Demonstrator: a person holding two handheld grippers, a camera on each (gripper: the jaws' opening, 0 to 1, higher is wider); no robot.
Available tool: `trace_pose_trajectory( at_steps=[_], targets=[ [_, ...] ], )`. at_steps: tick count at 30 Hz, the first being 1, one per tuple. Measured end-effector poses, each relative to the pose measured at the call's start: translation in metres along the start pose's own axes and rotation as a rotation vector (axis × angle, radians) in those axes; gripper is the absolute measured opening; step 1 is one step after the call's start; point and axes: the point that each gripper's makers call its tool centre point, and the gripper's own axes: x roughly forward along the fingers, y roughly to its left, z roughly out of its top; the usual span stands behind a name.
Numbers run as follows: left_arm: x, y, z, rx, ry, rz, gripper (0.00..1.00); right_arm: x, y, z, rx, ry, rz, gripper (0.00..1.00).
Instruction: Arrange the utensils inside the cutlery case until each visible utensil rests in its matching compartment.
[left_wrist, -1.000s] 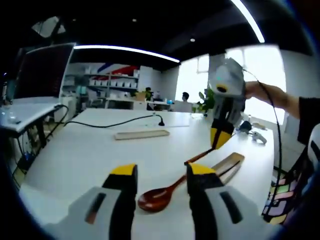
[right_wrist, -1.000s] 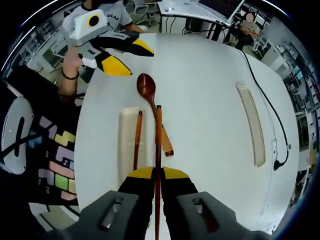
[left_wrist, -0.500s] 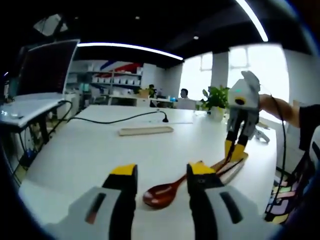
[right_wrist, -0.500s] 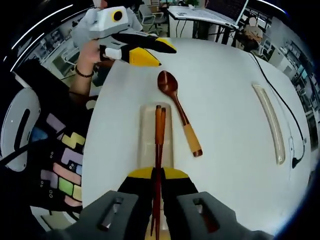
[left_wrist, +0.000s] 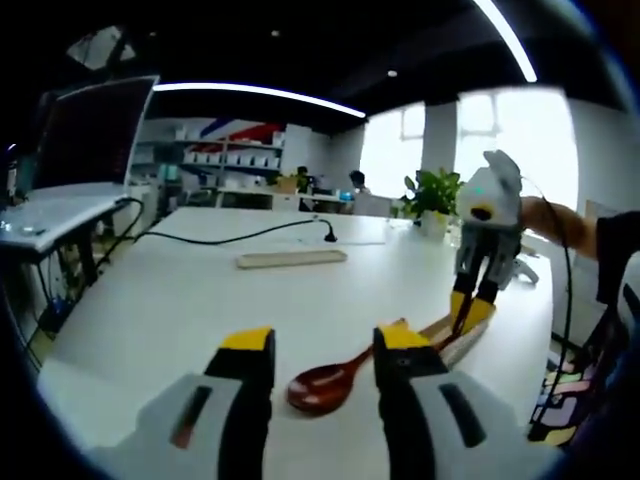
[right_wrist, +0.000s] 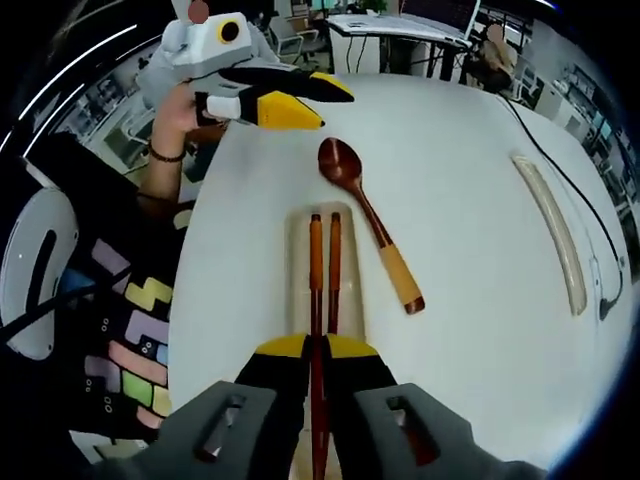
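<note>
1. Left gripper view: my left claw (left_wrist: 315, 360) stands wide, holding nothing, above the glossy reddish-brown spoon (left_wrist: 335, 383), which lies on the white table (left_wrist: 180, 290), handle running right toward the cutlery case (left_wrist: 462, 336).
2. Right gripper view: my right claw (right_wrist: 315, 352) pinches 1 dark chopstick (right_wrist: 316, 300) lengthwise over the case beside its twin (right_wrist: 335, 270); the spoon's bowl points away.

- Spoon (right_wrist: 366, 214): wood, dark red-brown glossy bowl w/ lacquer shine; handle end paler, matt tan.
- Chopsticks (right_wrist: 321, 290): same red-brown wood, smooth, slight sheen.
- Case (right_wrist: 350, 300): pale beige, smooth, matt; looks like plastic or light wood, can't tell which.
- Lid (right_wrist: 550, 228): same pale beige, matt.
- Bench (right_wrist: 460, 180): white, smooth, soft sheen under lamps.
- Right gripper (right_wrist: 318, 352) fingers: yellow pads, matt; body grey plastic.
- Left gripper (left_wrist: 315, 350): same yellow pads, grey plastic shell.
- Cable (left_wrist: 230, 240): black, smooth sheath.
</note>
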Motion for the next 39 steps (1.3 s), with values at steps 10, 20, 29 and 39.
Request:
trace_pose_trajectory(
  at_steps=[10, 20, 29, 39],
  targets=[
    [-0.005, 0.008, 0.001, -0.012, -0.006, 0.036, 0.41, 0.003, 0.007, 0.002, 0.006, -0.007, 0.004, 0.03],
    [-0.006, 0.013, -0.003, -0.013, 0.015, 0.041, 0.41, 0.007, 0.008, 0.002, 0.039, -0.022, -0.002, 0.05],
    [-0.005, 0.019, -0.008, -0.018, 0.039, 0.059, 0.4, -0.017, -0.004, 0.021, -0.029, -0.071, -0.081, 0.06],
    [-0.004, 0.025, -0.016, 0.01, 0.074, 0.081, 0.41, -0.037, -0.026, 0.028, -0.063, -0.073, -0.155, 0.09]
  ],
)
